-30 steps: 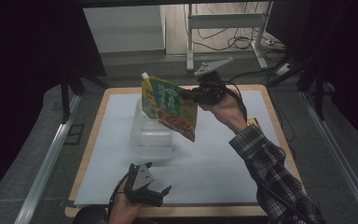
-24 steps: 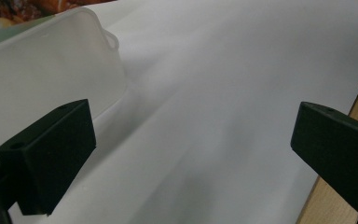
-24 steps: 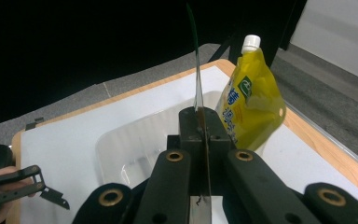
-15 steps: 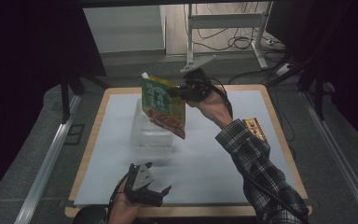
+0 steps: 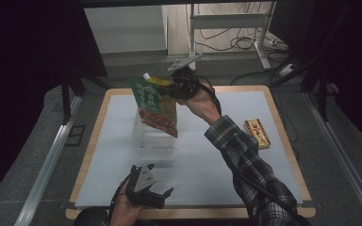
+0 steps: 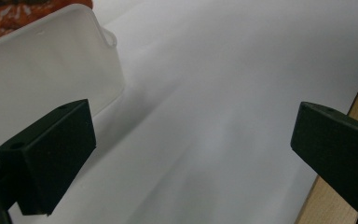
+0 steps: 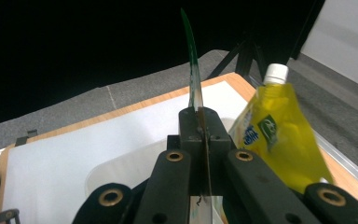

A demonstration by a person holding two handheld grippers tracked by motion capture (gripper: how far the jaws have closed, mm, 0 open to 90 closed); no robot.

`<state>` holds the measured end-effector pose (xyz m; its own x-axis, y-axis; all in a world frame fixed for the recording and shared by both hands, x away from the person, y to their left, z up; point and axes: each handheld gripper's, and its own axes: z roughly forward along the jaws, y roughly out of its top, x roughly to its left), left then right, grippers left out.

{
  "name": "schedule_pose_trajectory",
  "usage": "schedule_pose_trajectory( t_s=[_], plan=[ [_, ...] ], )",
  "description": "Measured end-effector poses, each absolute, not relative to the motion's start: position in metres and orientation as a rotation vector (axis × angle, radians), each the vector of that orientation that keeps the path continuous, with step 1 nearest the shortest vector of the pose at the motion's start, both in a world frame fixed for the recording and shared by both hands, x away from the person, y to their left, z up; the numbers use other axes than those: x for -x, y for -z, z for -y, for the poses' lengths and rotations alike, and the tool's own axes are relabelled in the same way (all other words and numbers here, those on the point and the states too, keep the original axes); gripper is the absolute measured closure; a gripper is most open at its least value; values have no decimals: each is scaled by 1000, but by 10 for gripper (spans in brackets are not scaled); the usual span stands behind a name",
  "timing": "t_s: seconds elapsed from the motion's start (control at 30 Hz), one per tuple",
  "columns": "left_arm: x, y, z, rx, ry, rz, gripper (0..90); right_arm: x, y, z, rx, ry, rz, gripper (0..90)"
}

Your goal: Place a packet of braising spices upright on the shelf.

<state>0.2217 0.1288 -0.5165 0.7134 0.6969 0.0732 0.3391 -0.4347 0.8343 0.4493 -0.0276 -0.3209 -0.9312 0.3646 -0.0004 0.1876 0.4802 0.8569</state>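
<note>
A green spouted pouch (image 5: pixel 155 106) with a yellow top, a white cap (image 7: pixel 276 72) and an orange-red bottom hangs tilted in the air. My right gripper (image 5: pixel 173 88) is shut on its thin upper edge, which stands between the jaws in the right gripper view (image 7: pixel 199 116). The pouch's lower end hangs just above a clear plastic container (image 5: pixel 153 136) on the white mat. My left gripper (image 5: pixel 156 181) rests near the table's front edge, open with nothing between its fingers (image 6: pixel 191 130). It faces the container (image 6: pixel 42 70), where the pouch's orange bottom (image 6: pixel 9 11) peeks over the rim.
A small yellow and red box (image 5: pixel 257 133) lies at the right of the white mat (image 5: pixel 217 160). The mat covers a wooden table (image 5: pixel 283 213). Metal rails run along both sides on the floor, with cables and a stand behind.
My right hand has carried the pouch to the left, from beside the container to above it. The left gripper has stayed in place.
</note>
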Motion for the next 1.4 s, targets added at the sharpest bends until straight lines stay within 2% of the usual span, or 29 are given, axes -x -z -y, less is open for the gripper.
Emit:
schedule_pose_trajectory(
  t_s=[0.43, 0.8, 1.07, 1.17, 1.2, 1.23, 1.4],
  plan=[
    [-222, 516, -129, -2055, -520, -785, 0, -451, 327, 6, -449, -1460, -2520, 891],
    [-222, 517, -129, -2062, -518, -787, 0, -460, 356, 11, -526, -1448, -2553, 890],
    [-222, 517, -128, -2070, -517, -785, 0, -466, 363, 26, -601, -1481, -2536, 875],
    [-222, 518, -128, -2071, -518, -786, 0, -464, 364, 25, -580, -1440, -2547, 794],
    [-222, 518, -128, -2070, -518, -786, 0, -462, 364, 25, -567, -1412, -2548, 728],
    [-222, 518, -128, -2071, -518, -787, 0, -462, 364, 25, -567, -1412, -2548, 728],
    [-222, 518, -127, -2076, -517, -785, 0, -459, 364, 29, -569, -1370, -2539, 570]
  ],
)
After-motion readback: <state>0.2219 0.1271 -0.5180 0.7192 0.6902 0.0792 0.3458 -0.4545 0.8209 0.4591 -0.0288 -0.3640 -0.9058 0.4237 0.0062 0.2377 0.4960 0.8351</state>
